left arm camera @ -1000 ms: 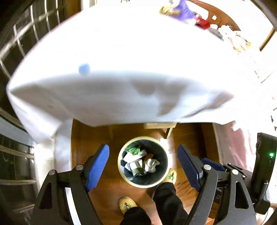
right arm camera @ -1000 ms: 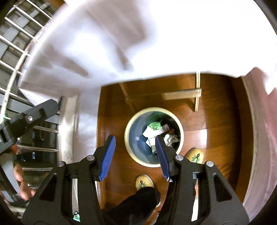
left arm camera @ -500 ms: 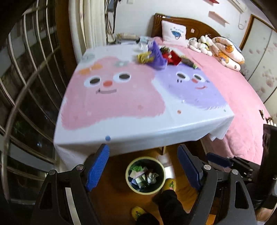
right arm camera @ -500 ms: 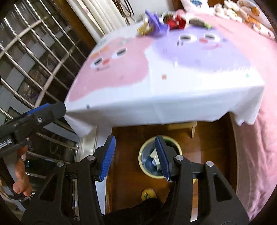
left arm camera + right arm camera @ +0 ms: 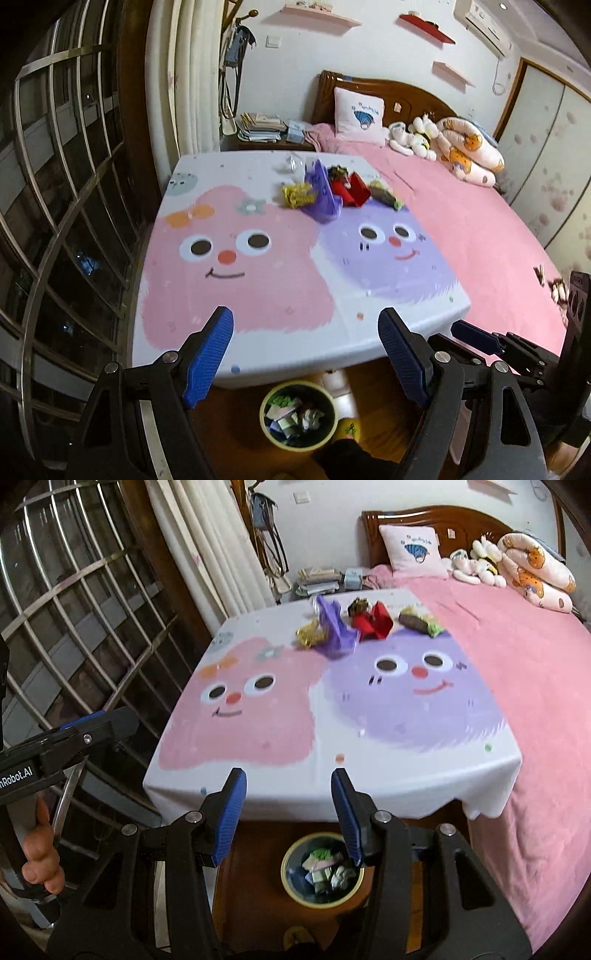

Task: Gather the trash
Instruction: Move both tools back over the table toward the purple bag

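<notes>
Round bin (image 5: 266, 424) on floor holds crumpled wrappers (image 5: 295, 415); table above

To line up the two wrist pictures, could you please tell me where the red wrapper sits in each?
Left wrist: red wrapper, upper centre, right of the purple bag.
Right wrist: red wrapper, top centre, right of the purple bag.
Shared landmark: trash bin.

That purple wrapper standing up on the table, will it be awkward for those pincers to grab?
The purple wrapper looks like thin crinkled film, so it is probably very light and floppy and would crush flat between the pads. It stands among other wrappers, so a push may drag neighbours along. Its glossy look suggests it could slip.
</notes>
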